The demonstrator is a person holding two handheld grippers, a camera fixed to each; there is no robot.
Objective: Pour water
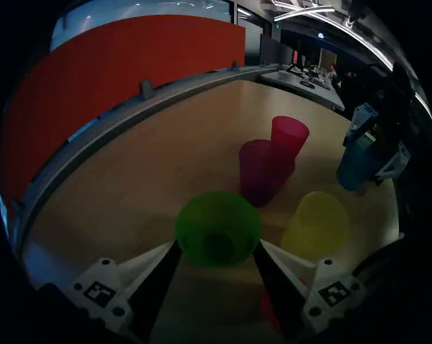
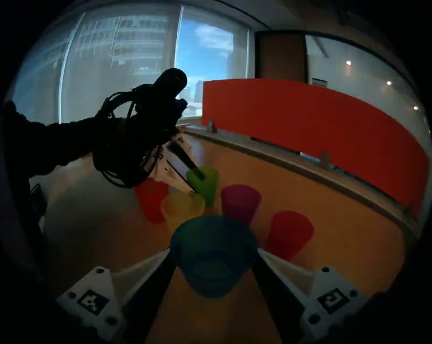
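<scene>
Left gripper (image 1: 217, 245) grips the green cup (image 1: 218, 223) between both fingers, while right gripper (image 2: 214, 257) likewise clamps the blue cup (image 2: 213, 238).

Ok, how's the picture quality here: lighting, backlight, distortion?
Left gripper view: dim and underexposed, though the green cup reads clearly; fisheye bends the table edge. Right gripper view: bright windows backlight the hand into a silhouette; the blue cup is legible.

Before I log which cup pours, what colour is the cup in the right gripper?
Blue; the cup in the right gripper shows best in the right gripper view.
</scene>
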